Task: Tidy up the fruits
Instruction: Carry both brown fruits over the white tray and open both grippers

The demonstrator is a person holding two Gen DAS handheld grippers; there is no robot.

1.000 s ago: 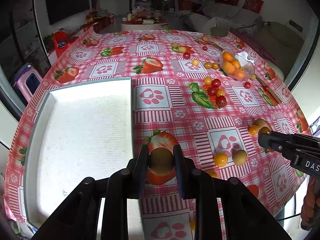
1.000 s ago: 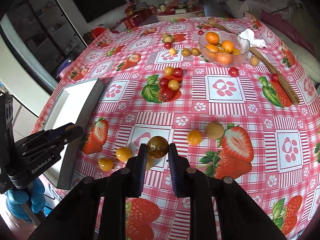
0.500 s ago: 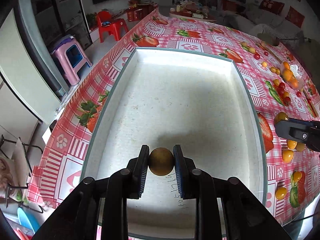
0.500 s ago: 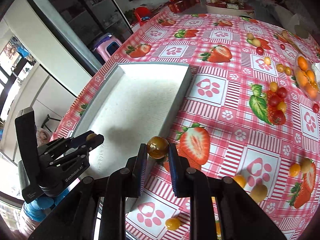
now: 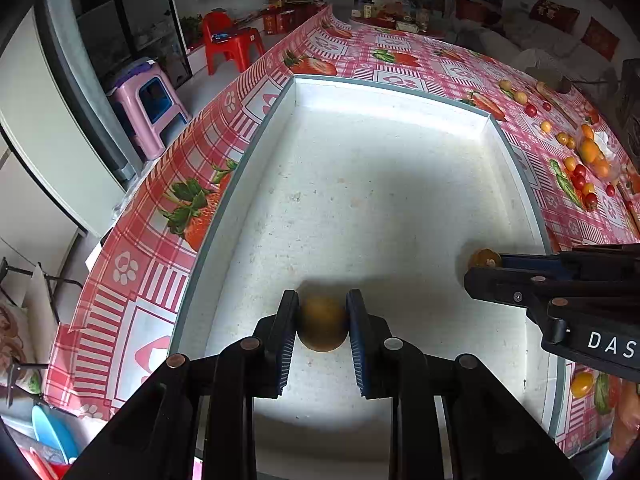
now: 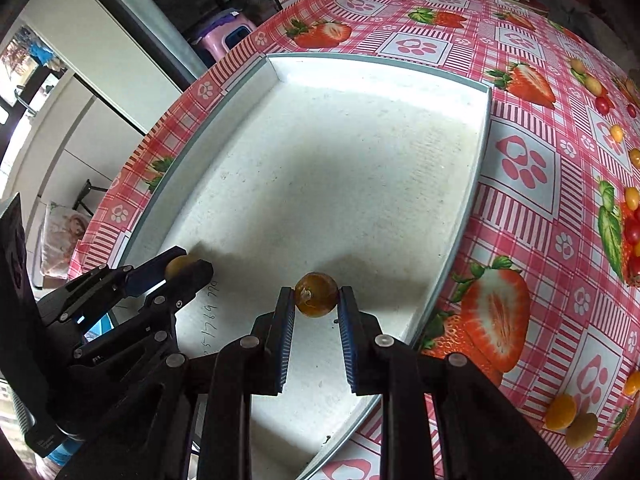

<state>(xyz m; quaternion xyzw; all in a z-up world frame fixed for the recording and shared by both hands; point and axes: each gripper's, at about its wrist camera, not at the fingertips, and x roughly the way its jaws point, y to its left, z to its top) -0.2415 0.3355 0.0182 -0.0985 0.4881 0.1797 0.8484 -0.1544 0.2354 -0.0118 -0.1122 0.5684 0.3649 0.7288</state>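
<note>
A large white tray (image 5: 240, 184) (image 6: 482, 152) lies on the strawberry tablecloth. My left gripper (image 5: 322, 312) is shut on a dull brown-green round fruit (image 5: 322, 324) and holds it low over the tray's near part. It also shows in the right wrist view (image 6: 188, 266) at the left. My right gripper (image 6: 316, 300) is shut on a glossy brown round fruit (image 6: 316, 294) above the tray's near right part. It also shows in the left wrist view (image 5: 486, 266) at the right, with its fruit (image 5: 484, 258) at the tip.
Loose yellow, orange and red small fruits (image 5: 580, 176) (image 6: 560, 412) lie on the cloth right of the tray. A clear bowl of oranges (image 5: 594, 156) stands far right. A pink stool (image 5: 148, 104) and red chair (image 5: 230, 42) stand beyond the table's left edge.
Both grippers have moved further in over the tray and lower, each still holding its fruit. The right gripper has crossed the tray's right wall.
</note>
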